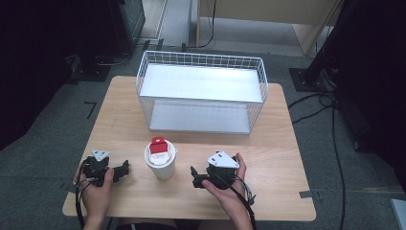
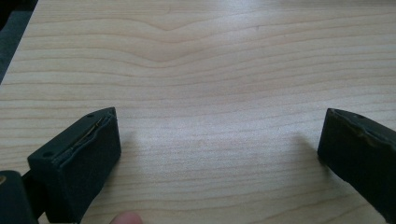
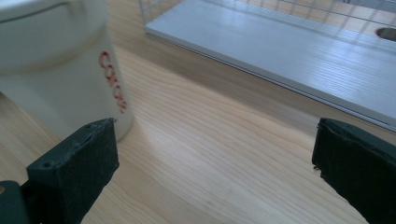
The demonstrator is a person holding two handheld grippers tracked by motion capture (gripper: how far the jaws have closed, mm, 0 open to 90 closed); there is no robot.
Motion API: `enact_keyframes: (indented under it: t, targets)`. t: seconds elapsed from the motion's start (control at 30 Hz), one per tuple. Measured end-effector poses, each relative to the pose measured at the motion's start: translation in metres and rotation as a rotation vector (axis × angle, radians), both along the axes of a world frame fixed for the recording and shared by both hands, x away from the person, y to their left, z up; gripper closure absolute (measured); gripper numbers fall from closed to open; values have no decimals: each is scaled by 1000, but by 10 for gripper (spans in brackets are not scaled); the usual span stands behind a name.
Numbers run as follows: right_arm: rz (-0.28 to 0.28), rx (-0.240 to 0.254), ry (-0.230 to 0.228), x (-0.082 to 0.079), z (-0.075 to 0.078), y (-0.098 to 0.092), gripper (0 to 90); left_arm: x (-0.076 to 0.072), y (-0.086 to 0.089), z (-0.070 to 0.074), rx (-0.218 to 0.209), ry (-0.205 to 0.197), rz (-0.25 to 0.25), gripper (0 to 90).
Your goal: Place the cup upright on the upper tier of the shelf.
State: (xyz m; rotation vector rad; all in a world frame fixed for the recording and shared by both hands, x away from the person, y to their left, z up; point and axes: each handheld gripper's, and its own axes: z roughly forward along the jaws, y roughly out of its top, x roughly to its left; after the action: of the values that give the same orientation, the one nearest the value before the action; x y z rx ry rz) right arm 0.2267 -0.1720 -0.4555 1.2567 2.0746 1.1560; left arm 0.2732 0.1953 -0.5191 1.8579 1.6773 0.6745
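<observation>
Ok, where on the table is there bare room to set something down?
Bare wood lies left and right of the wire rack, and in the near right corner. It is crowded in front: the white cup stands between the left gripper and right gripper.

We see a table (image 1: 282, 143) of pale wood with smooth, matt grain. The rack (image 1: 201, 91) looks like white-coated metal wire with smooth, faintly shiny shelves. The cup (image 1: 162, 165) looks like matt white paper or plastic; we cannot tell which. The gripper pads (image 2: 88, 154) are matt black, slightly rough.
</observation>
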Motion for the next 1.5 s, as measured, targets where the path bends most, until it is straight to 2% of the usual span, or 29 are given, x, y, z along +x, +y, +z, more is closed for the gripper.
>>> enact_keyframes:
  t: [0.13, 0.17, 0.33, 0.47, 0.63, 0.8, 1.07, 1.3, 1.5]
  targets:
    - [59, 17, 1, 0, -2, 24, 6, 1, -1, 0, 2, 2, -6, 0]
    - [59, 17, 1, 0, -2, 24, 6, 1, -1, 0, 2, 1, -6, 0]
    - [107, 31, 4, 0, -4, 49, 6, 1, -1, 0, 3, 3, -8, 0]
    - [122, 35, 7, 1, -6, 57, 7, 1, -1, 0, 4, 3, -8, 0]
    - [133, 59, 1, 2, -10, 67, 9, 1, -1, 0, 3, 3, -8, 0]
    - [158, 93, 13, 4, -14, 75, 14, 1, -1, 0, 3, 3, -9, 0]
    - [167, 98, 6, 8, -15, 84, 20, 1, -2, 0, 3, 3, -8, 0]
    - [178, 63, -19, 14, -16, 96, 21, 1, -2, 0, 2, 3, -8, 0]
    - [168, 66, -20, 19, -20, 108, 52, 1, -2, 0, 3, 3, -8, 0]
